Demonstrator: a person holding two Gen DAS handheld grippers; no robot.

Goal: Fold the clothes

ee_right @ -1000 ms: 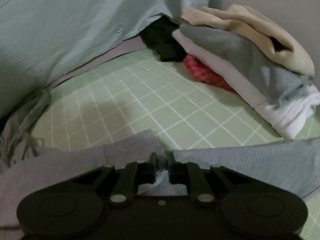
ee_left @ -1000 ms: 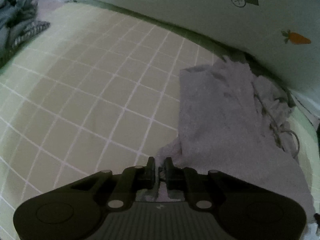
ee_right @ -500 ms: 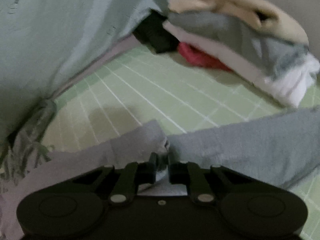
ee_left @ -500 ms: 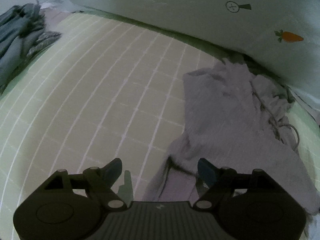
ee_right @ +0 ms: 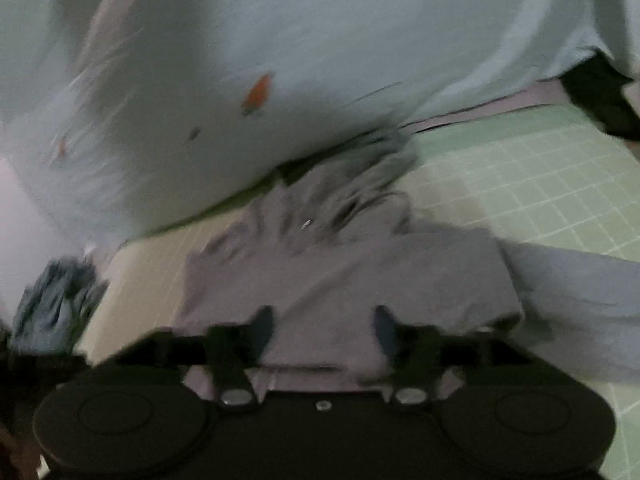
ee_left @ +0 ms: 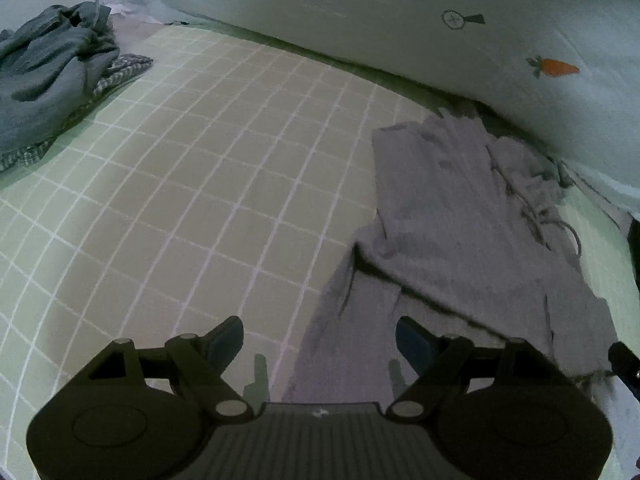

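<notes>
- The bed [ee_left: 208, 184] has a green sheet with white squares on it.
- A big pale pillow [ee_left: 400, 20] with a small orange carrot [ee_left: 554, 67] lies along the far side of the bed, at 12 to 2 o'clock in the left view.
- The grey garment [ee_left: 452, 232] lies flat on the bed at 3 o'clock in the left view. Its long side runs from 5 o'clock near the camera up to 1 o'clock, where its bunched end touches the pillow.
- A heap of blue-grey clothes [ee_left: 44, 76] sits well apart at 10 o'clock.
- The left gripper [ee_left: 320, 336] hangs over the near edge of the garment. Its fingers are spread wide, opening, and hold nothing.
- The right gripper [ee_right: 324, 328] is over the garment too. Its fingers are opening, with grey cloth under the gap. The picture is blurry.
</notes>
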